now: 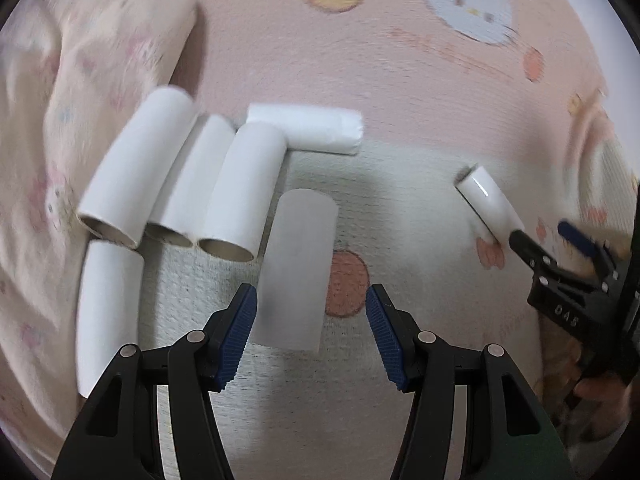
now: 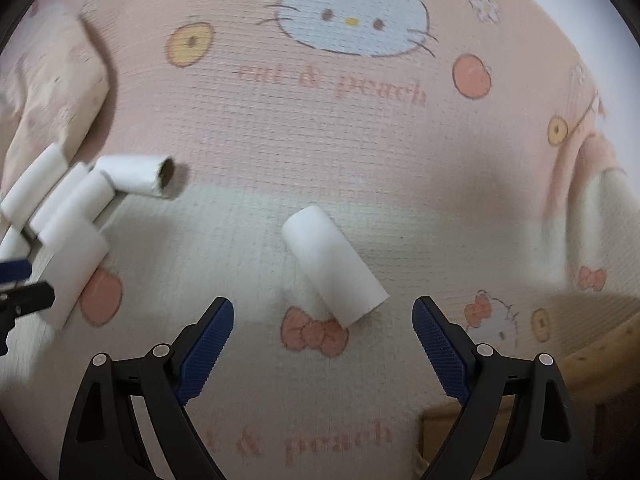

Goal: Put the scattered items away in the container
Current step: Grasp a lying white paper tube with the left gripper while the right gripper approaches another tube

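Both your tongs gape wide, holding nothing: left gripper [image 1: 311, 334] lined up on the nearest tube [image 1: 296, 270] beside the cluster [image 1: 176, 184], right gripper [image 2: 323, 344] straddling the lone tube [image 2: 334, 266] on the blanket [image 2: 360, 140]; no container visible

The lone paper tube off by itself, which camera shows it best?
The right wrist view: the lone tube lies large and centred before the open right gripper. The left wrist view shows it small, at the edge.
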Demonstrator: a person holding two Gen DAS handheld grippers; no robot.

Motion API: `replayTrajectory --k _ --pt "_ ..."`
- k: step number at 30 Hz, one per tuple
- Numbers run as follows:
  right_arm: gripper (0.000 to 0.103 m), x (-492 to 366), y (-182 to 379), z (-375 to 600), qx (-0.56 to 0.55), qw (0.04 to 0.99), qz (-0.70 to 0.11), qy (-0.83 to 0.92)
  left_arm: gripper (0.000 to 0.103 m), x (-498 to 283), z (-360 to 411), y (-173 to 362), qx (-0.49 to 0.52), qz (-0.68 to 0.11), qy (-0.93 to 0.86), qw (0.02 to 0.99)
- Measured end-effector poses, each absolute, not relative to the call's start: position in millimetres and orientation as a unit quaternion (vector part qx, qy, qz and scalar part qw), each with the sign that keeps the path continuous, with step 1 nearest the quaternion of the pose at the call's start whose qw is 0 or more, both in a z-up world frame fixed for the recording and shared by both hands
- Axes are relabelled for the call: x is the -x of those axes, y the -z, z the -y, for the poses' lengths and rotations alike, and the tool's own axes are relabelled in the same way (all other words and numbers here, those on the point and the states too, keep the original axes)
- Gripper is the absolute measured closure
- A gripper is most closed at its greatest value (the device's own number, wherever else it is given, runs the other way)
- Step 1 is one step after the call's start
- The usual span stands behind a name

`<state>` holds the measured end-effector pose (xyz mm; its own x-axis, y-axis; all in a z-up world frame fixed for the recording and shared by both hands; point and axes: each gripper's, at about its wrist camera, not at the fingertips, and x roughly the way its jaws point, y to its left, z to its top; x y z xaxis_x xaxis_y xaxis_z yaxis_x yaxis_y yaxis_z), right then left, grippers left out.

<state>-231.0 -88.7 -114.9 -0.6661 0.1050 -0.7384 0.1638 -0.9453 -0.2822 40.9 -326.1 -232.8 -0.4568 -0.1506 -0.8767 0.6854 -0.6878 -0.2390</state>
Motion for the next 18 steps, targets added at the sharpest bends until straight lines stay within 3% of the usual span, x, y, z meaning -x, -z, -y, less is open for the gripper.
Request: replayTrajectory --k 5,12,14,18 --pt "0.013 241 123 75 -0.413 0.018 -0.133 0.901 0.047 -41 333 237 -0.429 -0.352 0.790 0.261" --pt "0.013 255 136 55 -0.413 0.022 -0.118 0.903 0.053 -34 322 244 -0.452 -0.329 0.783 0.274" --pt "0.013 255 138 50 -0.408 0.041 -0.089 0.908 0.058 -32 319 248 -0.462 -0.312 0.781 0.282" --pt "0.013 255 137 44 -0.395 0.083 -0.029 0.914 0.058 -31 317 247 -0.459 -0.308 0.781 0.290"
